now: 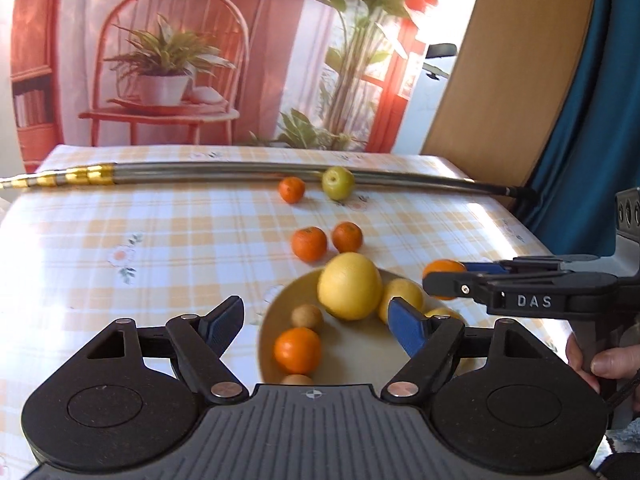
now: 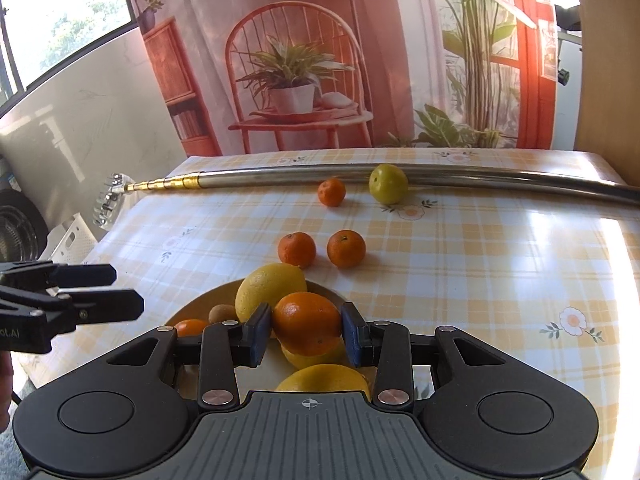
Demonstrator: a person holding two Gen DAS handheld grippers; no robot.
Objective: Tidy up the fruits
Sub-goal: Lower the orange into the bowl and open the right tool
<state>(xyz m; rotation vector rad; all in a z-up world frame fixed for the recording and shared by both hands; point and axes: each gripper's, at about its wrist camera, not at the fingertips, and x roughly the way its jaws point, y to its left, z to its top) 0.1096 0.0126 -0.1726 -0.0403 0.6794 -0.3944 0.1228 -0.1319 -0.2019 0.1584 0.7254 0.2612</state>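
Note:
A yellow bowl (image 1: pixel 360 354) sits at the near edge of the checked table. It holds a large yellow citrus (image 1: pixel 350 286), a lemon (image 1: pixel 402 296), a small brown fruit (image 1: pixel 307 316) and a tangerine (image 1: pixel 297 350). My left gripper (image 1: pixel 316 320) hangs open over the bowl's left side with nothing between its fingers. My right gripper (image 2: pixel 306 328) is shut on an orange (image 2: pixel 307 322) just above the bowl (image 2: pixel 200 300), over two lemons. Three loose tangerines (image 2: pixel 297 249) (image 2: pixel 346 248) (image 2: pixel 331 192) and a green apple (image 2: pixel 388 183) lie further back.
A long metal telescopic pole (image 1: pixel 240 168) lies across the back of the table, touching the green apple (image 1: pixel 338 183). A printed backdrop hangs behind. A wooden board (image 1: pixel 512 60) and a blue cloth stand at the right. A hand (image 1: pixel 596 364) grips the right tool.

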